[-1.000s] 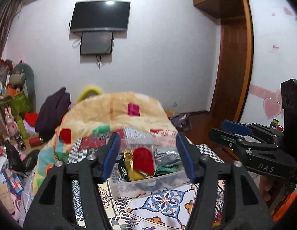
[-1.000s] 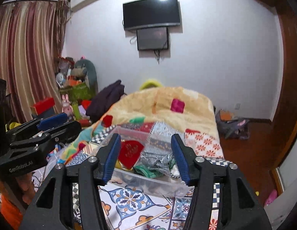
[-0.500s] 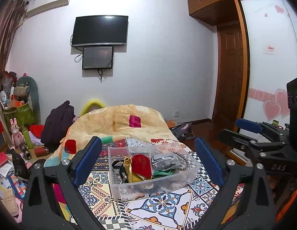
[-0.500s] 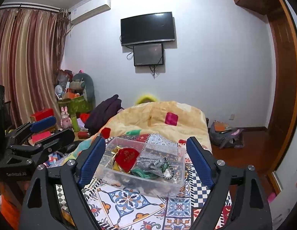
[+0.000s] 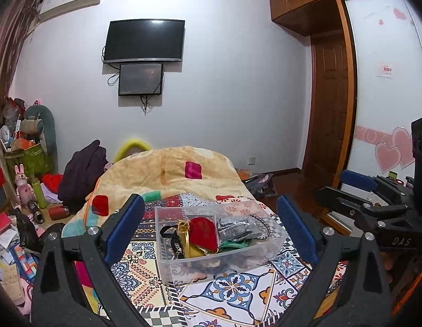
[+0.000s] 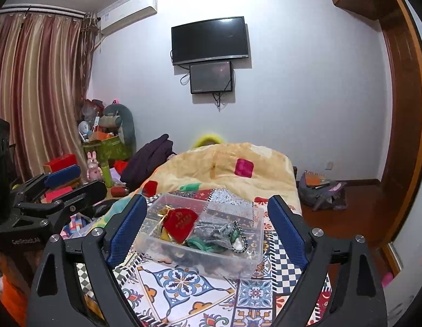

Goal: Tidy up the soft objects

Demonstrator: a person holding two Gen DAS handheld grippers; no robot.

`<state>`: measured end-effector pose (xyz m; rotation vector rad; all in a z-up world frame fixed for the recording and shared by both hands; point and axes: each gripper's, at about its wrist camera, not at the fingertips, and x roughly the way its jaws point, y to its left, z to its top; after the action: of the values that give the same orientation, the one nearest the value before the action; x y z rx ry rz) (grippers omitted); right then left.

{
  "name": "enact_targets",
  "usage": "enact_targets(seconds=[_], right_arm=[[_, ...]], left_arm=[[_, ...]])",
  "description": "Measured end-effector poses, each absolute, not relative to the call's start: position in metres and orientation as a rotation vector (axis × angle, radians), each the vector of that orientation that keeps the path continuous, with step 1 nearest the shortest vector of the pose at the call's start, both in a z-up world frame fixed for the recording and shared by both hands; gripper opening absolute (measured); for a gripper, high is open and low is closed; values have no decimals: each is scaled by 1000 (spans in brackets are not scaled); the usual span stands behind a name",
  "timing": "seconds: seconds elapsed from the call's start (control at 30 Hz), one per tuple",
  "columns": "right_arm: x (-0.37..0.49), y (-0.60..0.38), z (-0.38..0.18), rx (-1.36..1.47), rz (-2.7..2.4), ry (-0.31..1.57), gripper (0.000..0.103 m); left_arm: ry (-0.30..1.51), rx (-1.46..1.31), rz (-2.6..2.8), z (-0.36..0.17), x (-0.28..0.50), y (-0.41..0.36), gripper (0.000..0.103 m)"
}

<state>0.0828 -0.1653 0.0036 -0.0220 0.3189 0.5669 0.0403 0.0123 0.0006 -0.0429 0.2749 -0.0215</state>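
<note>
A clear plastic bin (image 5: 167,265) sits on the patterned bedspread and shows in the right wrist view too (image 6: 156,242). Inside lie a red pouch (image 5: 204,233), a silver pouch (image 5: 235,227), a gold pouch (image 5: 183,227), a green cloth (image 5: 232,245) and a beaded band (image 6: 239,235). My left gripper (image 5: 211,223) is open and empty, held above and in front of the bin. My right gripper (image 6: 208,218) is open and empty, also in front of the bin. Each gripper shows at the edge of the other's view.
A folded yellow blanket (image 5: 167,174) lies behind the bin. Cluttered toys and boxes (image 5: 23,190) stand at the left. A dark jacket (image 5: 83,169) hangs by the bed. Bags (image 6: 320,190) lie on the floor at the right near a wooden door (image 5: 330,103).
Both grippers have opened wide from a narrow gap. Both have pulled back and up from the bin, so it looks smaller and lower.
</note>
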Motion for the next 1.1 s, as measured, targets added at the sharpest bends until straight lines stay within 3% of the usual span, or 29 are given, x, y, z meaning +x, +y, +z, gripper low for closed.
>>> enact_targets(seconds=[1.1], right_arm=[[77, -168, 7, -11, 576, 311, 89]], left_arm=[[262, -37, -23, 3, 37, 12, 102]])
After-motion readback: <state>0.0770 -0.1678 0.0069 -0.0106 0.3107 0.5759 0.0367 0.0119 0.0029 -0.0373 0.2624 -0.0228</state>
